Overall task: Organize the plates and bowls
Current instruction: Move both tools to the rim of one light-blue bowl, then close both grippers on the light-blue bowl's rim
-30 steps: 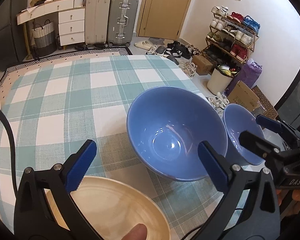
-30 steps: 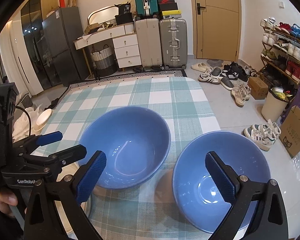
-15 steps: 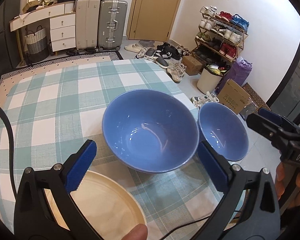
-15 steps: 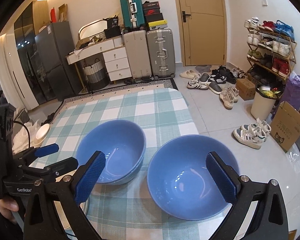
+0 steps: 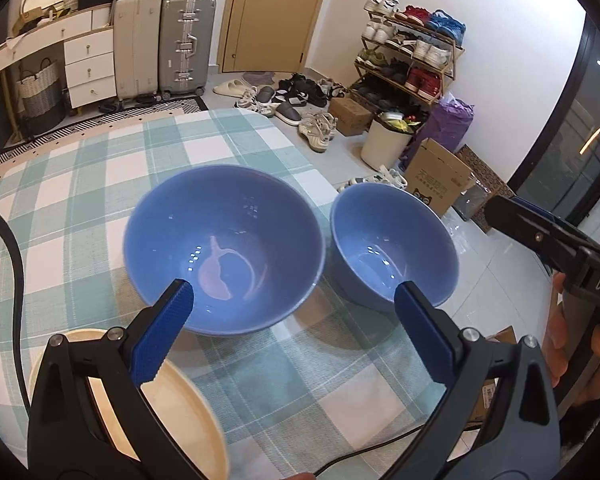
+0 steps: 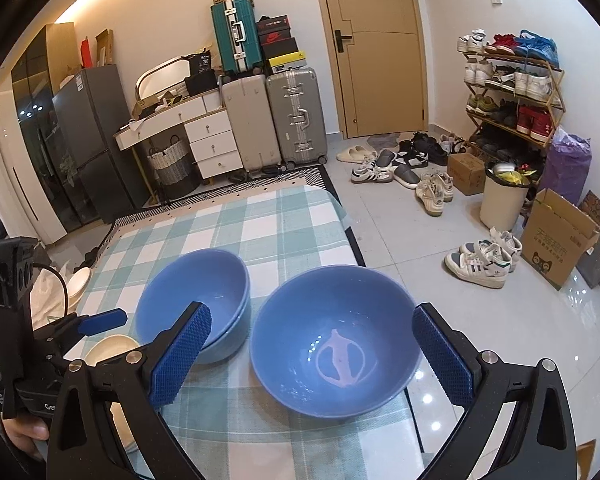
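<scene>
Chiefly, mind the right bowl (image 6: 336,340): sits lower centre of the right wrist view, at the right edge of the desk (image 6: 260,232), seemingly just over it, with hard floor (image 6: 400,248) below. Could slide off and break if pushed rightward by a finger, or if pinched at one side of the rim only.

Nothing held in either gripper: left gripper (image 5: 292,300) with fingers (image 5: 164,332) wide apart, hovering before the left bowls (image 5: 224,248); right gripper (image 6: 312,316) likewise spread, framing the right bowl without touching it.

Seemingly two nested, those left bowls, centre of the left wrist view, just beside the right bowl yet apart from it. Could chip rim on rim if met crookedly on stacking.

Note the plate (image 5: 172,412) at lower left of the left wrist view, partly behind a finger and near the stack: could get knocked by a low pass. Beware the cable (image 5: 16,264) along the left side of that frame; could snag or drag across the cloth.

Plenty of bare checked cloth toward the upper left for moving; next to none on the right, past the desk edge. Safest, by this judgement: lift straight up, then carry leftward.
</scene>
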A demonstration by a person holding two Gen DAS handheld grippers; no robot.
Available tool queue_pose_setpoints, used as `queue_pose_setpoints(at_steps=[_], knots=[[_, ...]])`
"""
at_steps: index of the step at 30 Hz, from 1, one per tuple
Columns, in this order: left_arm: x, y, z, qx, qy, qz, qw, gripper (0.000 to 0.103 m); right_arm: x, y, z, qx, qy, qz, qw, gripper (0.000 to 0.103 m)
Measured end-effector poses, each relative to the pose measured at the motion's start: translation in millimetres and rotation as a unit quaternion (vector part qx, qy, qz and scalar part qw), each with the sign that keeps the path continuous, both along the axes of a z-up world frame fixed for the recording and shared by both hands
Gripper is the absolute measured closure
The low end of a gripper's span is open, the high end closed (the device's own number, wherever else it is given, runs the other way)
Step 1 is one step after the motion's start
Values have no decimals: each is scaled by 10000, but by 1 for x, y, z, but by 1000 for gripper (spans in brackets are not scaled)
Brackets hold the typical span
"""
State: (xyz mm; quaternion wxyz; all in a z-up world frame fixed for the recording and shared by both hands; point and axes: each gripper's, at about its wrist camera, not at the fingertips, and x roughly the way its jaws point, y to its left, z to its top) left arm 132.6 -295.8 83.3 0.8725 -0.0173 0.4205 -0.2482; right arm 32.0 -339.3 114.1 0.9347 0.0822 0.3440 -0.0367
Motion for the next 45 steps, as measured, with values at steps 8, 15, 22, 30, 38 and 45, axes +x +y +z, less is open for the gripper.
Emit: queue_pose_setpoints(at_steps=[8,15,22,30,38,45], knots=[[-19,-25,4,-193,30,-330,9993,10,-9,-24,-13,149,67,-226,9996,1],[-29,-46,5,-151,18,-611,9980,41,-17,-45,-20,352,25,-355,9987,1],[-30,-64,-9,-119,249,-743,9969,52,-18,-61,-34,470,65,-453,9978,6],[-23,-83,-25,-34,328,-795,9963,53,-9,-69,-54,443,348,-457,9974,23],[-14,-92,-40,65,420,-763,9962,53,4,-80,-75,522,581,-501,9957,39],[-4,-100,-53,98,501,-774,9957,54,15,-86,-92,552,730,-503,9945,52]])
